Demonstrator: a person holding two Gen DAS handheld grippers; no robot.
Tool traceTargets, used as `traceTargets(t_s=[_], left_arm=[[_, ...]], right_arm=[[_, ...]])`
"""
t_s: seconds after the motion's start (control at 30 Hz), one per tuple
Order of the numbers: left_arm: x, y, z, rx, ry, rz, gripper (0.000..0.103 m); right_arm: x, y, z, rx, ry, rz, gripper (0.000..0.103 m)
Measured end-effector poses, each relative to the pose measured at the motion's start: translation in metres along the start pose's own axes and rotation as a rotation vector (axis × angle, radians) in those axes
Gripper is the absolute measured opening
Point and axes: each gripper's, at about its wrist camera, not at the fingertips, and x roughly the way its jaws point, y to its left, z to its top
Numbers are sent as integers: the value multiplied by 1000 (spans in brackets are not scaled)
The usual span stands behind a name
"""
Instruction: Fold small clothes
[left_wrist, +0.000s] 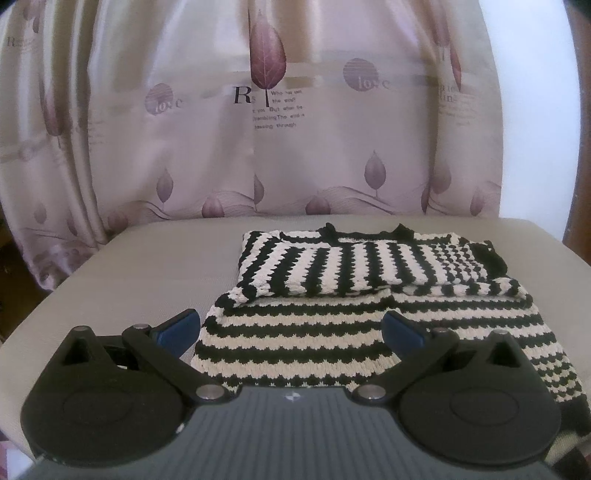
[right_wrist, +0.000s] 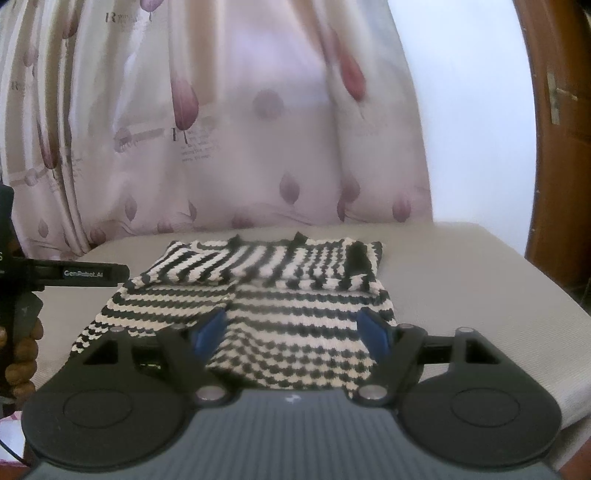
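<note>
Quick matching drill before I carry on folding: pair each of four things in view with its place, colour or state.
Things:
1. striped knit garment
2. leaf-print curtain
3. left claw
4. claw pads

Descriptions:
A. blue
B. hangs behind the surface
C. open, holding nothing
D. black and white, far part folded over, lying on the grey surface

Pairs: 1-D, 2-B, 3-C, 4-A

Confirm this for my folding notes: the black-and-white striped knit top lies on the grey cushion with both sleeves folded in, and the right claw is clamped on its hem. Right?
Not quite. The right claw is open, gripping nothing, as the right wrist view shows. The striped knit top does lie on the grey cushion, sleeves folded in.
</note>
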Motion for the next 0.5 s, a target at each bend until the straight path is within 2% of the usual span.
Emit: traceTargets(t_s=[0.23,0.5], left_arm=[[1,12,-7,-44,11,-18,103],[0,17,-14,-30,22,5,103]], right_arm=[[4,5,3,-23,29,-54,78],[10,14,11,-111,36,-134,78]])
